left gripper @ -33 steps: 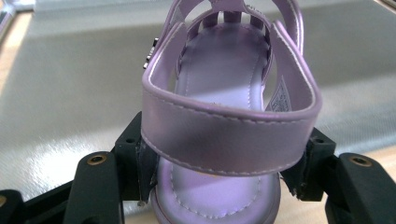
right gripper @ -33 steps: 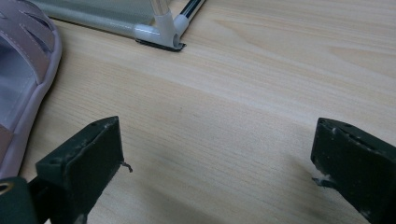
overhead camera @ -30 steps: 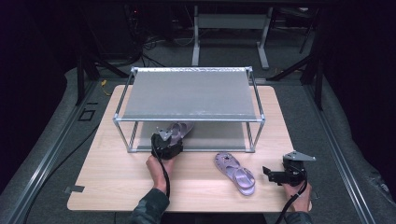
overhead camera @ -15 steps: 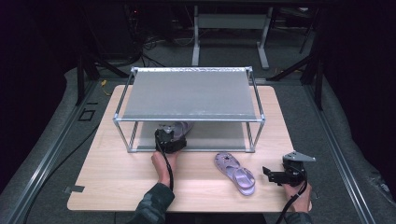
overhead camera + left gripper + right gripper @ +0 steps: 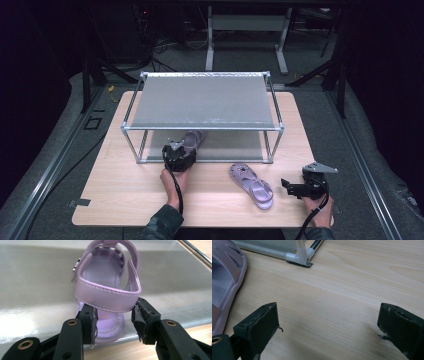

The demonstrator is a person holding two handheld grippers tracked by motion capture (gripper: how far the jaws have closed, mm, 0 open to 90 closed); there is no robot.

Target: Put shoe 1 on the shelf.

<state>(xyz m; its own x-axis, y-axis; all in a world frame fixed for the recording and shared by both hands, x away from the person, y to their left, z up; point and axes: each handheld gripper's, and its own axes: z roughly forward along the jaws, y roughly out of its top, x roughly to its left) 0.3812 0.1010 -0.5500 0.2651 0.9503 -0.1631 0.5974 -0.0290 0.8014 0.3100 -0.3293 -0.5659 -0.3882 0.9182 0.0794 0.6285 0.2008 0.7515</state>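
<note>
The counter (image 5: 125, 200) is a big wooden board, and everything sits on it. The metal shelf rack (image 5: 202, 102) stands at the far half of the counter and is the biggest thing on it. It has a flat grey top and a low grey shelf (image 5: 30, 290) under it.

One purple sandal (image 5: 110, 287) lies on that low shelf, with its heel end at the front edge of the rack. In the high view this sandal (image 5: 191, 139) pokes out from under the rack's top, near the front left. The other purple sandal (image 5: 251, 184) lies flat on the counter in front of the rack, a little to the right of the rack's middle.

The left claw (image 5: 113, 320) is at the front edge of the rack, right at the heel of the first sandal. Its jaws have just been closing, and the heel sits between them. The two black pads look like they touch the heel strap on both sides, so the claw is clamped on the sandal.

The right claw (image 5: 328, 325) hangs low over the bare counter, in front of the rack's front right leg (image 5: 303, 253) and just beside the second sandal. Its jaws stand wide apart with nothing between them.
</note>
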